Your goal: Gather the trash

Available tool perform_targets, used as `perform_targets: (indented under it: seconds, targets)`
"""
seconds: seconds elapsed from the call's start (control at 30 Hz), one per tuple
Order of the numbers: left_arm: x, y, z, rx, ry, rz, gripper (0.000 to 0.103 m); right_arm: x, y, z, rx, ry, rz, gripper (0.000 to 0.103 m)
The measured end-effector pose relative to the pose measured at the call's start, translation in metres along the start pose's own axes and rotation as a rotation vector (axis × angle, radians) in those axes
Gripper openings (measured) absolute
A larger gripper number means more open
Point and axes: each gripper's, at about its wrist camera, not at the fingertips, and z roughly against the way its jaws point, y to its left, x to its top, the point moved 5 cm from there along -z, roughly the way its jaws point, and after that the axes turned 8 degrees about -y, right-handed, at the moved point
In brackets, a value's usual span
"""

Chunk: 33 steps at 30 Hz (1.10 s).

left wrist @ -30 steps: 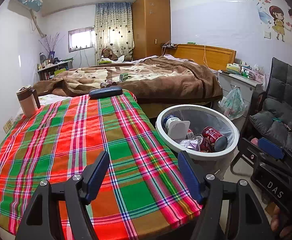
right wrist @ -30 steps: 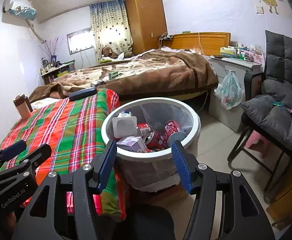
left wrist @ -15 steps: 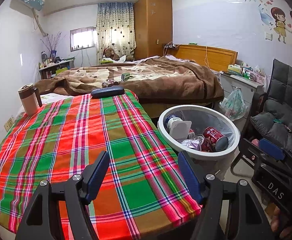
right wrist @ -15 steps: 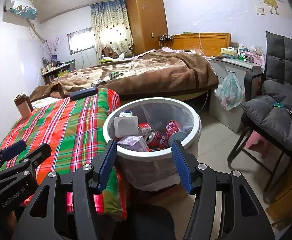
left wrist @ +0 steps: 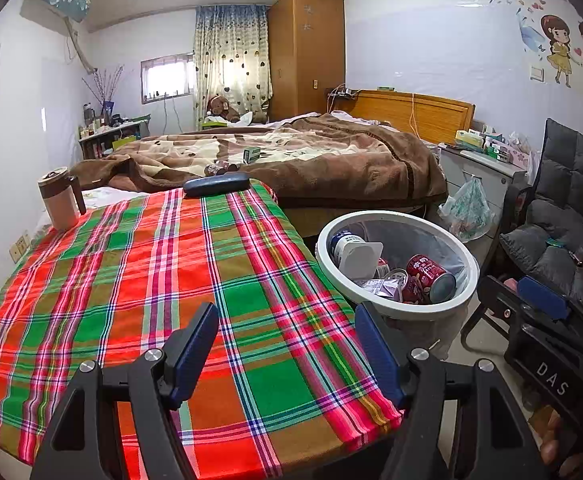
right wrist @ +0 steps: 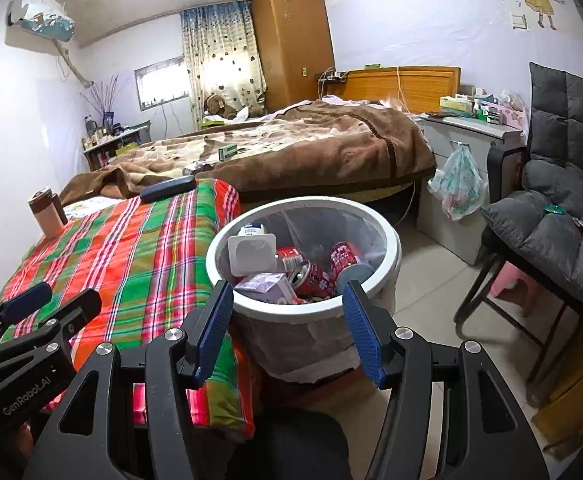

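Left wrist view shows the white trash bin (left wrist: pixel 467 258) standing on the floor just beside the table corner, and it already holds red cans (left wrist: pixel 427 278), a white plastic cup (left wrist: pixel 357 254) and a crumpled wrapper (left wrist: pixel 381 284), so most of the collecting seems to be done. On the plaid tablecloth (left wrist: pixel 139 280), away from the bin, I see only a brown mug (left wrist: pixel 57 200) and a dark case (left wrist: pixel 216 184) (these look like belongings, not trash). Farther behind the bin, on the brown blanket (left wrist: pixel 331 160), lie a small green box (left wrist: pixel 252 155) and something like a can, perhaps the remaining trash. The left gripper (left wrist: pixel 287 354) and the right gripper (right wrist: pixel 289 330) both stand wide open and hold nothing. Nothing blocks the bin; the bed items are far from it.
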Motion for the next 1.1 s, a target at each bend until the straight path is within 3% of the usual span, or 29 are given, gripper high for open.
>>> perform_targets:
  seconds: [1.1]
  targets:
    - [-0.0009,-0.0027,0.0027,-0.008,0.003,0.006,0.070,0.0011,0.0037,0.0028,0.006,0.002,0.001,0.058]
